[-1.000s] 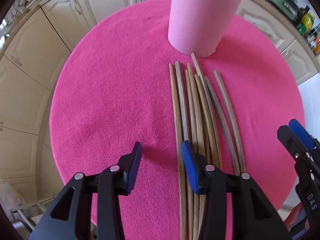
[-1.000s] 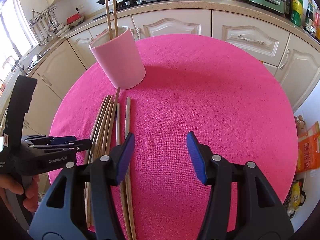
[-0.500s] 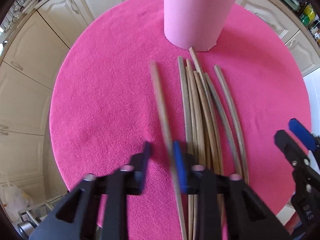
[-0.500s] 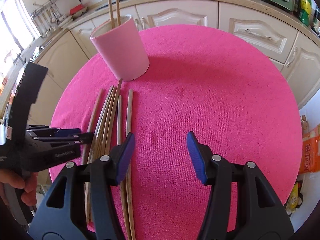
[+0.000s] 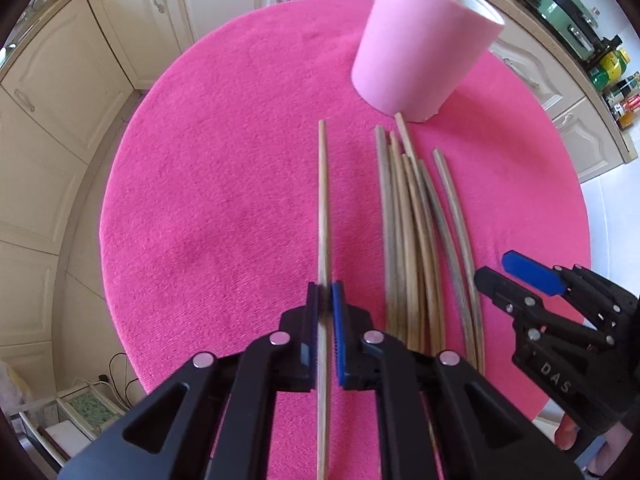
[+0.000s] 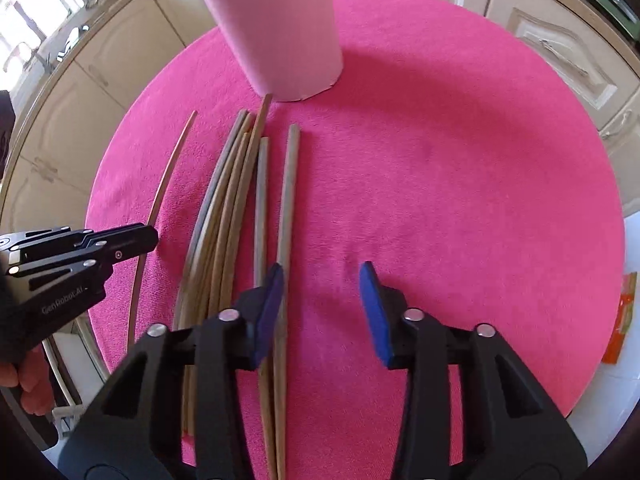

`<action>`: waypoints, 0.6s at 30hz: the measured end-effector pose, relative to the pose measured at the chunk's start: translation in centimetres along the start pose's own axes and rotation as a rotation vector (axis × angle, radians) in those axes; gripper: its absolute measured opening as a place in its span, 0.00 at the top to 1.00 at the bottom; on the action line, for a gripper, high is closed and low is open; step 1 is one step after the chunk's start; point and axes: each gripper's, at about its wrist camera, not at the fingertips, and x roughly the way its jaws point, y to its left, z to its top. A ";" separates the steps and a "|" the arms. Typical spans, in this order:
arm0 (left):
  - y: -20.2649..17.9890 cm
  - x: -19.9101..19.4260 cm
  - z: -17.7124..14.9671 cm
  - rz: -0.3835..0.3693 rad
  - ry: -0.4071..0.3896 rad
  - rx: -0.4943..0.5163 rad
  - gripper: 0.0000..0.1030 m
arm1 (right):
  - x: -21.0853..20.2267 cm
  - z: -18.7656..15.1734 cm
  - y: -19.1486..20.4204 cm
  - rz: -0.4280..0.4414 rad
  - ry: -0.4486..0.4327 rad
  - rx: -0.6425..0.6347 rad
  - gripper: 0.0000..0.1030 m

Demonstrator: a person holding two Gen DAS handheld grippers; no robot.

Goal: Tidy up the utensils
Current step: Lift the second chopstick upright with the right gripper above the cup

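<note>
Clamping one chopstick (image 5: 322, 216), left tool (image 5: 325, 300) points it lengthwise toward cup (image 5: 424, 40) ahead-right; right tool (image 6: 320, 292), jaws apart and just closing, straddles another.

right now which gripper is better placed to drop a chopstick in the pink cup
Left. The left gripper is already shut on one chopstick, apart from the pile. The right gripper is open, nothing gripped, beside the rightmost chopstick short of the pink cup.

one wooden chopstick (image 5: 323, 200) is pinched near its lower end, set apart to the left of the loose bundle of chopsticks (image 5: 416, 240) lying on the pink cloth, their tips toward the upright pink cup (image 5: 424, 40)
</note>
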 end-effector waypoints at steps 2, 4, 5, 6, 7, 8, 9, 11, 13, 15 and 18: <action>0.9 0.1 -0.4 -0.016 -0.004 -0.009 0.93 | 0.1 0.3 0.5 -0.008 0.014 -0.013 0.67; 1.5 -0.1 -0.8 -0.024 -0.013 -0.010 0.93 | 0.5 0.5 0.8 -0.014 0.034 -0.022 0.70; 1.5 -0.2 -0.8 -0.029 -0.016 -0.009 0.93 | 0.5 0.6 1.0 -0.025 0.040 -0.028 0.71; 1.6 -0.3 -1.1 -0.033 -0.017 -0.008 0.93 | 0.6 0.8 1.1 -0.033 0.048 -0.032 0.72; 2.1 -0.6 -1.2 -0.036 -0.022 -0.006 0.93 | 0.6 0.9 1.2 -0.039 0.056 -0.034 0.75; 2.7 -0.9 -1.6 -0.041 -0.027 -0.005 0.93 | 0.6 1.0 1.3 -0.042 0.062 -0.035 0.77; 2.7 -1.0 -1.7 -0.047 -0.032 -0.005 0.93 | 0.7 1.1 1.4 -0.044 0.070 -0.038 0.81; 2.6 -1.4 -1.7 -0.055 -0.042 -0.005 0.93 | 0.9 1.5 1.7 -0.061 0.091 -0.051 0.82; 2.7 -1.7 -1.6 -0.063 -0.050 -0.007 0.93 | 1.0 1.8 1.8 -0.075 0.109 -0.059 0.83; 2.8 -2.0 -1.5 -0.074 -0.059 -0.009 0.93 | 1.1 2.3 1.6 -0.081 0.115 -0.061 0.87; 3.2 -2.5 -1.6 -0.089 -0.073 -0.011 0.93 | 1.5 2.9 1.4 -0.068 0.125 -0.055 0.91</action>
